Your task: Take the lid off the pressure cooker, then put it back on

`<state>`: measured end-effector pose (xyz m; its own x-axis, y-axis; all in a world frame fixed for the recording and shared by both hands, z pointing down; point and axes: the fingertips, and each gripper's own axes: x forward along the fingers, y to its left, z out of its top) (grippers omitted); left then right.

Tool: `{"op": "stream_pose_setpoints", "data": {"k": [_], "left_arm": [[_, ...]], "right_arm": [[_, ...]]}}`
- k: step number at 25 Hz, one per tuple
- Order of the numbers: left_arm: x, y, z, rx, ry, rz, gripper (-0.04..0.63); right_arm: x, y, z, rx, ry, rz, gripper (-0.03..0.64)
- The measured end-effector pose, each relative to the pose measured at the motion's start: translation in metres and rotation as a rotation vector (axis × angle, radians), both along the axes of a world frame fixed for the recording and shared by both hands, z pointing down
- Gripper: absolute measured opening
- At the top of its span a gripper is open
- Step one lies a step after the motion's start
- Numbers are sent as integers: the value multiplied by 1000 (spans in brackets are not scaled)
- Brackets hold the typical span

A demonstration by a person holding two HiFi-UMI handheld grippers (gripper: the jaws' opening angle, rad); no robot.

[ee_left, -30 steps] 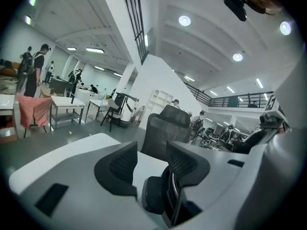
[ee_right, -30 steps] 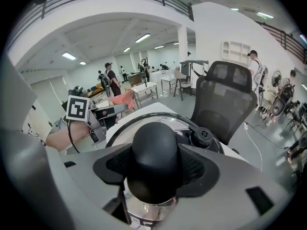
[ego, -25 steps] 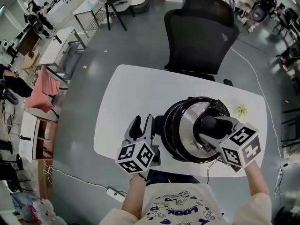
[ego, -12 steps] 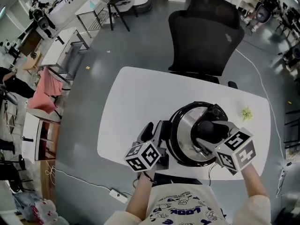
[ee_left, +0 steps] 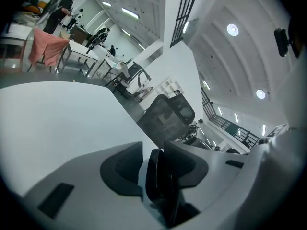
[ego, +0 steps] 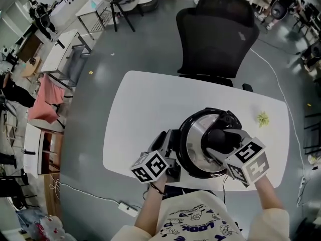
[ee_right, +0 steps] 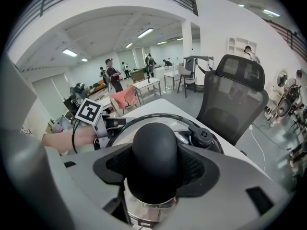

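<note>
Fingers (ee_right: 196, 169) of the right gripper (ego: 220, 140) hold the knob (ee_right: 154, 162), one pad on each flank, mid-wide. Gripper angles steeply down from the near right.

Left gripper (ego: 168, 143): fingers (ee_left: 122, 169) have just been closing, now narrow around the side handle (ee_left: 160, 186). One pad looks to touch it, with a sliver of gap at the other. Not yet a firm grip, I judge.

Lid (ego: 196, 147) lies flat on the cooker (ego: 185, 129). Cooker stands on the bench (ego: 150, 104) near its front edge, just ahead of the person.

Key relation: knob sits dead centre between the right fingers, its axis upright, so the lid's way off is straight up. Handle juts left from the body, seen edge-on. Valve (ee_right: 201, 137) sits beyond the knob, to its right.

Right hand is placed to work the lid; left looks set to brace the body.
</note>
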<state>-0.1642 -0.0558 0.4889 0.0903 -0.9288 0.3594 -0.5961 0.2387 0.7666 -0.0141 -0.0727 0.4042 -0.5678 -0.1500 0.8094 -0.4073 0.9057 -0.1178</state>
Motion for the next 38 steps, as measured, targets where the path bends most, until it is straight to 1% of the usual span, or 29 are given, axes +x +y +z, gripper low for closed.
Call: {"op": "stream_pose_setpoints", "data": {"k": [2, 6, 11, 16, 21, 29, 34, 38], "left_arm": [[1, -1, -1, 6, 8, 1, 138], [1, -3, -5, 11, 0, 12, 115], [0, -4, -4, 14, 0, 16, 114], [1, -5, -4, 12, -9, 14, 112], [0, -2, -3, 11, -7, 15, 112], [0, -2, -4, 8, -15, 23, 112], [0, -2, -2, 6, -18, 24, 112], [1, -2, -3, 4, -25, 28, 112]], "right_arm": [[-3, 0, -1, 0, 0, 3, 295], [-7, 1, -1, 11, 15, -4, 295], [-9, -1, 3, 29, 28, -13, 295], [-13, 0, 1, 18, 16, -21, 295], [-17, 6, 5, 20, 27, -45, 294], [-16, 11, 6, 59, 63, -91, 293], [-13, 11, 10, 71, 42, -84, 295], [-13, 10, 17, 50, 72, -82, 295]]}}
